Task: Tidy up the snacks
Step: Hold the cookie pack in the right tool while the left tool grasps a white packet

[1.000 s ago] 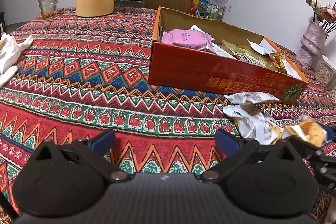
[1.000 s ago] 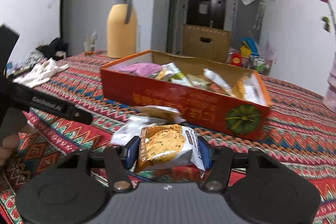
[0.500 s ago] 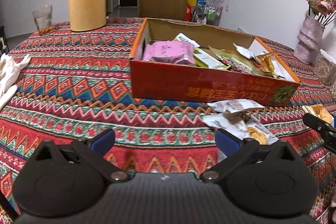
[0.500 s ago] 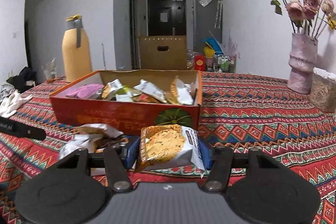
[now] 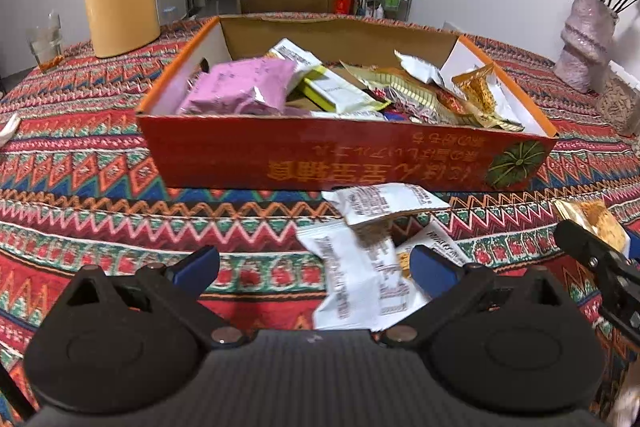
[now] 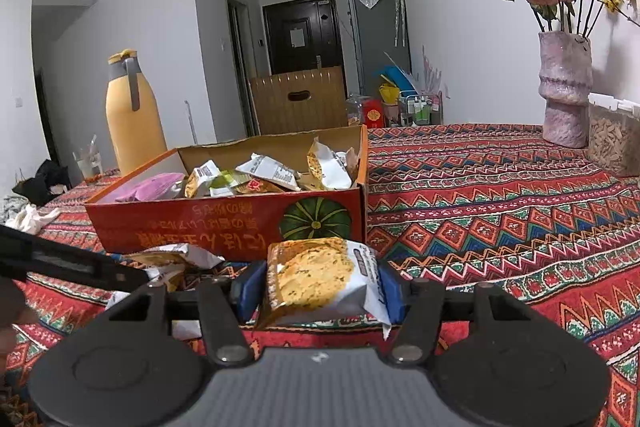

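Orange-printed foil cracker packet [image 6: 320, 281] sits clamped in the right gripper [image 6: 320, 287] jaws, lower centre, short of the red cardboard box [image 6: 224, 223]. Left gripper [image 5: 314, 267] jaws gape empty over white packets [image 5: 352, 279]. Risk: crushed crackers, or slippage off foil.

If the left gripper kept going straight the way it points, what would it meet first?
Probably the loose white snack packets lying on the patterned tablecloth just ahead of the open left gripper, before the red cardboard box; depth is uncertain.
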Available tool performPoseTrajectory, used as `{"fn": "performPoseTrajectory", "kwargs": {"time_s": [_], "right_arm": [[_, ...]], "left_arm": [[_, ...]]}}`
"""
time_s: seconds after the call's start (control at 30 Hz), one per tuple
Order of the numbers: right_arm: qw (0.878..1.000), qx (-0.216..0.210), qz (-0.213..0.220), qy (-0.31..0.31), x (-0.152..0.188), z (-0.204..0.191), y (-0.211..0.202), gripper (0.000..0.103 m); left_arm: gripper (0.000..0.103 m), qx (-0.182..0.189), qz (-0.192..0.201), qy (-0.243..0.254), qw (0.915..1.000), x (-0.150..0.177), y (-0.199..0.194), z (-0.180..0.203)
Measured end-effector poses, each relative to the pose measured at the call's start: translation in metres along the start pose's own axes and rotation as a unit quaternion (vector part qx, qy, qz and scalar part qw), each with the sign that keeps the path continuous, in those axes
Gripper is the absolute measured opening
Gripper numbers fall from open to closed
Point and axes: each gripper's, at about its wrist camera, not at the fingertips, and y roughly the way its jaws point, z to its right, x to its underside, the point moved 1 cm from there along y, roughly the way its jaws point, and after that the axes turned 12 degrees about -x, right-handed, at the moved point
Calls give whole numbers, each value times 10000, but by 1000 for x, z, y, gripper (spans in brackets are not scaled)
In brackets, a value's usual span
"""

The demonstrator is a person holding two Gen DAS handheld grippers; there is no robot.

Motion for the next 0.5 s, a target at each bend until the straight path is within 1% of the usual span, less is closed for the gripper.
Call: {"fn": "performPoseTrajectory", "kwargs": {"time_s": [0.07,0.13,0.23,0.3,0.33,0.4,0.43,0.47,0.5], "right_arm": [[10000,-27,34,13,0,0,-1,59],[9999,-63,76,17,0,1,-3,59],[9998,-126,149,8,1,0,-6,61],[9997,-161,171,-1,1,0,-7,61],[9997,-172,181,-7,1,0,-7,61],[9996,-189,194,-23,1,0,-7,61],[9996,-187,195,-30,1,-1,-7,61],[9996,-181,196,-39,1,-1,-7,61],[9997,-171,196,-48,1,-2,-7,61]], "left_arm": [[103,-64,-74,6,10000,0,7,7],[100,-119,-126,2,9998,0,11,12],[92,-180,-213,-49,9996,1,15,13],[77,-132,-250,-113,9995,1,15,12],[75,-81,-254,-135,9996,2,15,12],[61,-39,-226,-126,9997,2,13,13],[57,-18,-206,-112,9997,3,11,13],[49,3,-194,-106,9998,4,10,12],[45,32,-188,-104,9998,4,9,12]]}}
